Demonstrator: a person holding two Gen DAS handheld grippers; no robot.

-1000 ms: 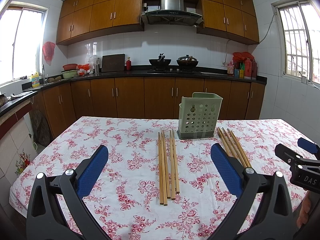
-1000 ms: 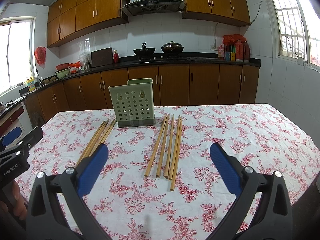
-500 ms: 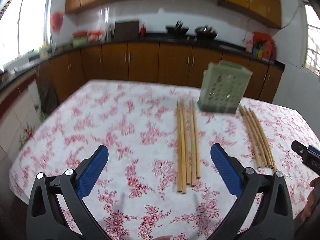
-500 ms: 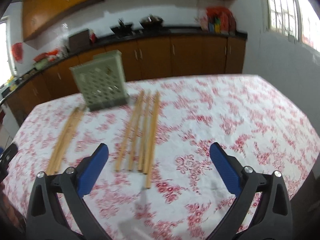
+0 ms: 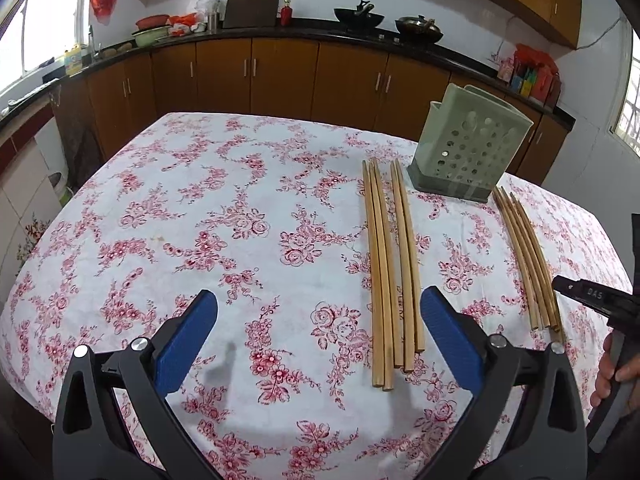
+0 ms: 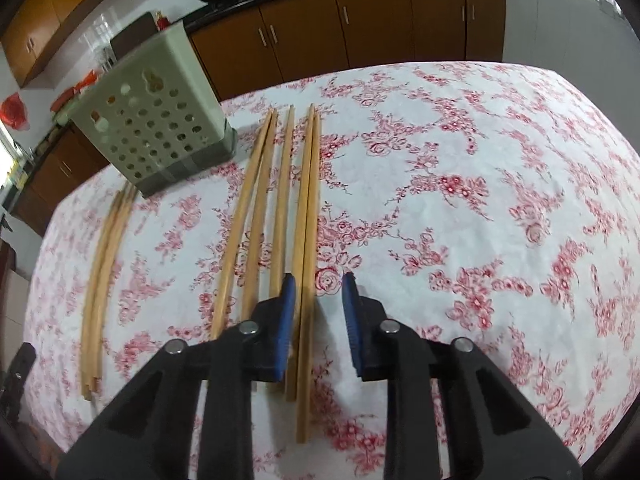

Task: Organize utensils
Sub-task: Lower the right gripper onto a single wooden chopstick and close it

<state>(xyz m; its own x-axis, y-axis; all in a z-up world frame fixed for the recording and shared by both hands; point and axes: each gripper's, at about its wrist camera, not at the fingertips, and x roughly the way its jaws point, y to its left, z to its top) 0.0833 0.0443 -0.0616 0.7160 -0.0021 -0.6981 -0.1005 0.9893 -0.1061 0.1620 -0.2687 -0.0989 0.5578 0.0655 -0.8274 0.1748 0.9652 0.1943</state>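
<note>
On the worktop (image 5: 168, 216), covered by a white cloth with red flowers, stands one pale green perforated utensil holder (image 5: 468, 148), upright on a dark base. Two groups of wooden chopsticks lie flat in front of it. The group on the person's left (image 5: 394, 272) counts five sticks in the right wrist view: two together, one alone, two together. The group on the person's right (image 5: 528, 264) lies just past the holder's other side; it looks like four sticks, but they overlap too closely for a sure count. The left gripper (image 5: 318, 340) hovers over the cloth with its two blue fingers (image 5: 186, 340) spread wide and nothing between them. The right gripper (image 6: 318, 320) points down at the five-stick group, its fingers (image 6: 286, 320) closing with a narrow gap left; the two rightmost sticks (image 6: 306, 280) pass between them, beside the left finger, not yet pinched.
</note>
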